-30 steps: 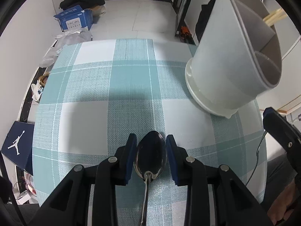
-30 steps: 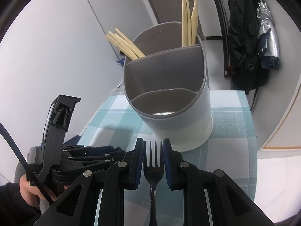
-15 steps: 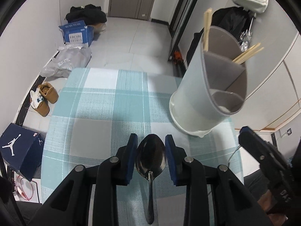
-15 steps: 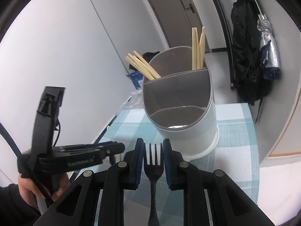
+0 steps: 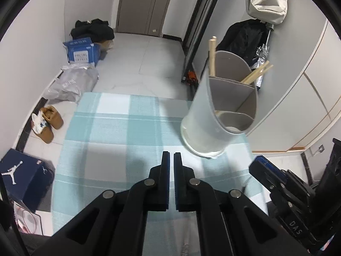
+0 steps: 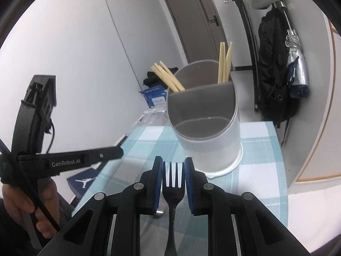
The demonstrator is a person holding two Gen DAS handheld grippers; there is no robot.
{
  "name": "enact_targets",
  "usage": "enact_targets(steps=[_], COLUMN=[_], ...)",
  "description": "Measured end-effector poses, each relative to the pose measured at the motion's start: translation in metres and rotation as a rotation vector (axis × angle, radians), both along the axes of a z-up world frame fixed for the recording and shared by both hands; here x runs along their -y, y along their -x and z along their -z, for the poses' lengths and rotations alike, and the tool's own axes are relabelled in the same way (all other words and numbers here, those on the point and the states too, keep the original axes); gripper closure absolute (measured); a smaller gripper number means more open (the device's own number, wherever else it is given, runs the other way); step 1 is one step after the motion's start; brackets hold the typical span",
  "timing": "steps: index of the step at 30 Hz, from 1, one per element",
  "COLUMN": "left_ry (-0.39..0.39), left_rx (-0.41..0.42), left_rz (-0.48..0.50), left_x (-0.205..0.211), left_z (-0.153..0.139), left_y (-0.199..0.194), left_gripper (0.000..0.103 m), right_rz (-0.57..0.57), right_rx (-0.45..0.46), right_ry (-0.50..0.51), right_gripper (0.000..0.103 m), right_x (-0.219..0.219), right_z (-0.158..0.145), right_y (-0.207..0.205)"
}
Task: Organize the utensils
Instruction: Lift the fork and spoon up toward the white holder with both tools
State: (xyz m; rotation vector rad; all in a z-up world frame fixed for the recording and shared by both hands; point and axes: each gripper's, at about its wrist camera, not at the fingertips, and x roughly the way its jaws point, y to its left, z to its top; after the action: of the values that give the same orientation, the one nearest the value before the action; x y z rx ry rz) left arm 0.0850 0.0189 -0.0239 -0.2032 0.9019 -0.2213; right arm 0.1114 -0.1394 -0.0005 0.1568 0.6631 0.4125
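Straight ahead of the right gripper (image 6: 173,170), near the table's (image 6: 264,149) far edge, stands the utensil holder (image 6: 207,136). That gripper's jaws clamp a fork (image 6: 173,188), tines toward the holder's empty front compartment. Off to the side, the left gripper (image 5: 171,160) has nearly closed jaws with nothing visible between them.

I see a table (image 5: 110,132) under a teal and white checked cloth. On the pale tiled floor left of it sit a navy shoebox (image 5: 23,177) with a white jumping figure, tan slippers (image 5: 50,124), a crumpled grey bag (image 5: 72,83) and a blue carton (image 5: 82,52) backed by dark clothes. A grey door (image 5: 145,6) closes the far wall; a black jacket (image 6: 275,68) and a folded silver umbrella (image 6: 297,70) hang at the right
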Motion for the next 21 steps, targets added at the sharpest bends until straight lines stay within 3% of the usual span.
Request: enact_targets(steps=[4, 5, 9, 12, 15, 21], left_ry=[0.067, 0.082, 0.041, -0.007, -0.084, -0.165], left_rx=[-0.085, -0.104, -0.131, -0.143, -0.179, -0.240], left_rz=[-0.038, -0.030, 0.047, 0.151, 0.263, 0.320], left_x=[-0.019, -0.019, 0.005, 0.033, 0.066, 0.092], left_z=[0.015, 0.020, 0.034, 0.043, 0.058, 0.085], left_y=[-0.003, -0.001, 0.006, 0.009, 0.009, 0.001], left_gripper=[0.100, 0.094, 0.056, 0.043, 0.043, 0.043], right_rz=[0.022, 0.026, 0.050, 0.074, 0.093, 0.120], right_rx=[-0.016, -0.016, -0.023, -0.042, -0.055, -0.060], right_ry=[0.003, 0.005, 0.015, 0.004, -0.005, -0.012], right_gripper=[0.084, 0.084, 0.084, 0.084, 0.084, 0.084], right_x=[0.003, 0.004, 0.013, 0.024, 0.035, 0.054], right_z=[0.004, 0.004, 0.004, 0.007, 0.010, 0.010], right_y=[-0.002, -0.002, -0.002, -0.003, -0.003, -0.002])
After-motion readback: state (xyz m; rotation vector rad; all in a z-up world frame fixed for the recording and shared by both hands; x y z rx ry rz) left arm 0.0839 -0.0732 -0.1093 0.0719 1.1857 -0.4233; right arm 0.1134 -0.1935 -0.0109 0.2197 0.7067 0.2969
